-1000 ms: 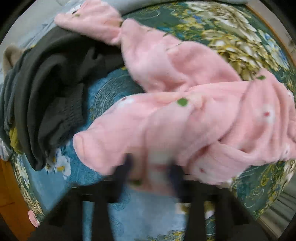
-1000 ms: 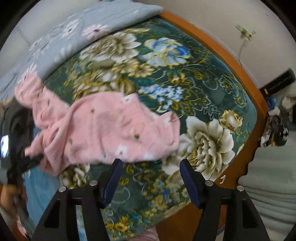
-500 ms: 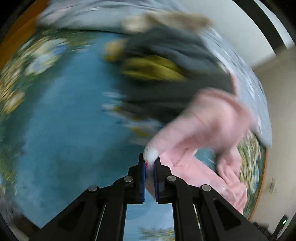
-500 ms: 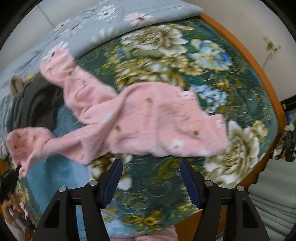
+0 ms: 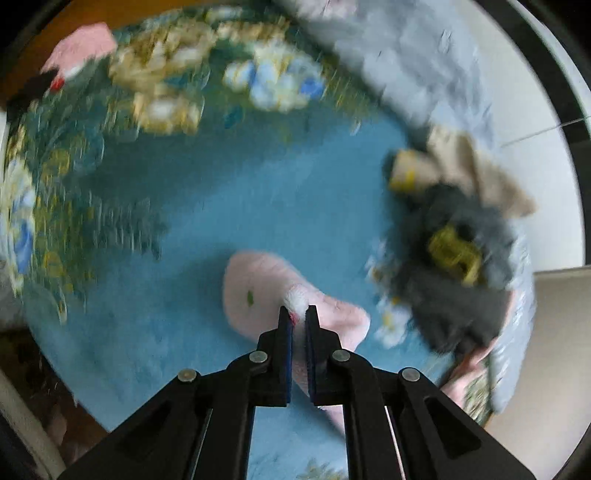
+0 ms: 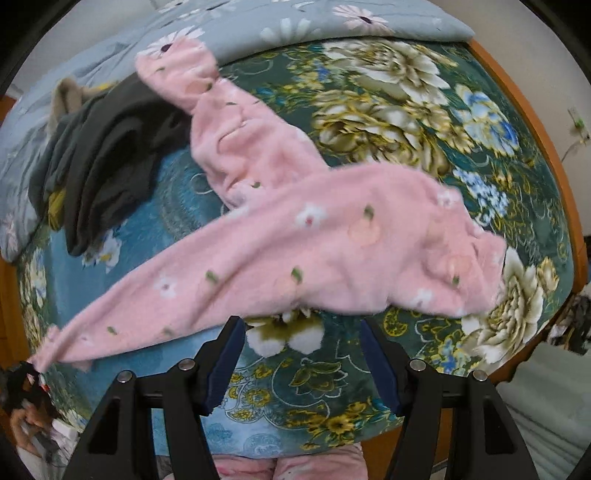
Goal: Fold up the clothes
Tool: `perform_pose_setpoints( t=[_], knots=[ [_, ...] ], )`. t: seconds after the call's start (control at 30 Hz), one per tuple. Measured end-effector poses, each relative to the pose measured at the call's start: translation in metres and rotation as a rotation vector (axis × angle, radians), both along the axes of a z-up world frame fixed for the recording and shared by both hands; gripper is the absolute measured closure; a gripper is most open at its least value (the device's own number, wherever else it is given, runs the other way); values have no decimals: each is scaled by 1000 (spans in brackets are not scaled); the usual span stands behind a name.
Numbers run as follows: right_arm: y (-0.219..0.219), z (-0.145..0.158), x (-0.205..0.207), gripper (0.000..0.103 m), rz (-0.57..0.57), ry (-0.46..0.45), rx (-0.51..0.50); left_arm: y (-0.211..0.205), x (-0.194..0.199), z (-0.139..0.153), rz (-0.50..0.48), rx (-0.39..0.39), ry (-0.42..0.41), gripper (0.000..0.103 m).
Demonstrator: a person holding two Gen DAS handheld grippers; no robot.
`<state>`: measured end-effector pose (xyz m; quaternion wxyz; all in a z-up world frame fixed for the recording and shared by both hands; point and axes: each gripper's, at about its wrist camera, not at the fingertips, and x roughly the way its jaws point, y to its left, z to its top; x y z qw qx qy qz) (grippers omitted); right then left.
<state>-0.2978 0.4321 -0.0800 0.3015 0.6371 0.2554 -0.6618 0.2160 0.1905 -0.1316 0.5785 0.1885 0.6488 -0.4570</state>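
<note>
A pink fleece garment [image 6: 314, 240] with small flowers lies stretched across the floral bedspread [image 6: 424, 122]. Its left end is pulled out into a taut point at the lower left of the right wrist view. My left gripper [image 5: 298, 314] is shut on that pink garment [image 5: 258, 291], with a white-tipped fold sticking up between its fingers. My right gripper [image 6: 301, 328] hangs open just in front of the garment's lower edge, holding nothing. The other pink leg runs up toward the grey quilt.
A heap of dark grey clothes [image 6: 107, 155] with a beige piece sits at the bed's left; the same dark heap [image 5: 461, 280] shows right in the left wrist view. A grey flowered quilt [image 6: 295, 22] lies at the head. The orange wooden bed frame [image 6: 539, 140] borders the right.
My left gripper closed on the pink garment's end and dragged it left, stretching the cloth out. The right gripper moved nearer the garment and stayed open.
</note>
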Motion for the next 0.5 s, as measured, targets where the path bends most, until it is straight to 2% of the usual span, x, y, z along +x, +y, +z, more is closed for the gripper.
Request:
perform_pose_setpoints(
  t=[0.2, 0.27, 0.5],
  knots=[
    [-33, 22, 14, 35, 26, 39, -53, -15, 39, 31, 16, -122, 18, 97],
    [-42, 21, 21, 35, 44, 40, -49, -6, 44, 3, 32, -42, -3, 97],
    [-39, 9, 34, 35, 78, 30, 5, 38, 72, -58, 216, 136, 111, 97]
  ],
)
